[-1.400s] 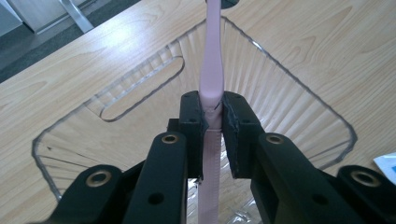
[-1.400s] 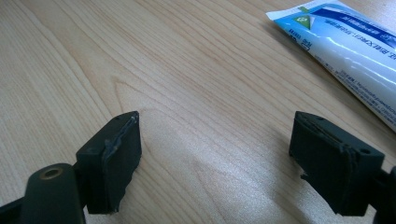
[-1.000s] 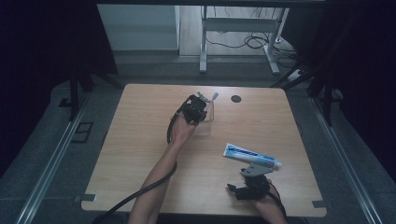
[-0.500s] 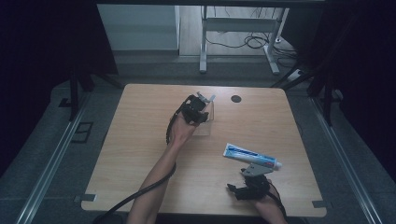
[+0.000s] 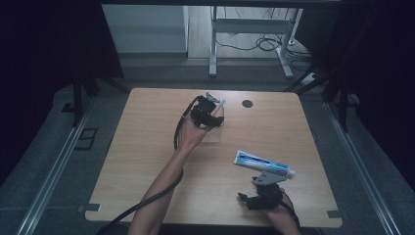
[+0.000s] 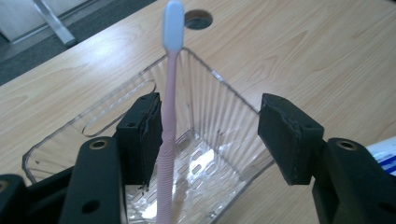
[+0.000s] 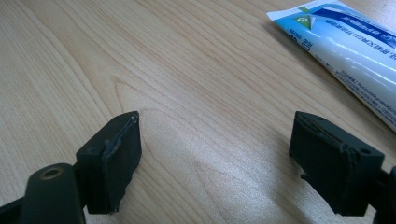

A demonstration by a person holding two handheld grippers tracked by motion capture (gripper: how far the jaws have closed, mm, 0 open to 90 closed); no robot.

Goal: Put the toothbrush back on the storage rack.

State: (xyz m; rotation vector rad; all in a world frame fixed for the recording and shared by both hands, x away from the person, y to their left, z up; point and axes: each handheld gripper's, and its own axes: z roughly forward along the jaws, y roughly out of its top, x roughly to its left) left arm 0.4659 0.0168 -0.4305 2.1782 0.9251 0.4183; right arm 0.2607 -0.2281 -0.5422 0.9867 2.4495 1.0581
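Note:
A pink toothbrush (image 6: 169, 107) with a white head stands upright in a clear ribbed plastic box (image 6: 219, 84) at the table's far middle (image 5: 215, 131). My left gripper (image 6: 210, 135) hovers over the box with the brush handle between its jaws. The jaws have just been opening. The handle rests against the left pad (image 6: 148, 135) while the right pad stands well away from it. In the high view the left gripper (image 5: 211, 105) is above the box. My right gripper (image 7: 215, 154) rests open near the front edge with nothing between its fingers. A white and blue toothpaste tube (image 7: 355, 51) lies just beyond it.
A dark round cable hole (image 5: 247, 104) sits in the tabletop behind and to the right of the box. The toothpaste tube (image 5: 264, 164) lies at the right front. Bare wood stretches across the left half and the far right of the table (image 5: 137, 147).
The left hand has shifted slightly above the clear box, and the toothbrush stays standing in it. The right hand and the toothpaste tube have not moved.

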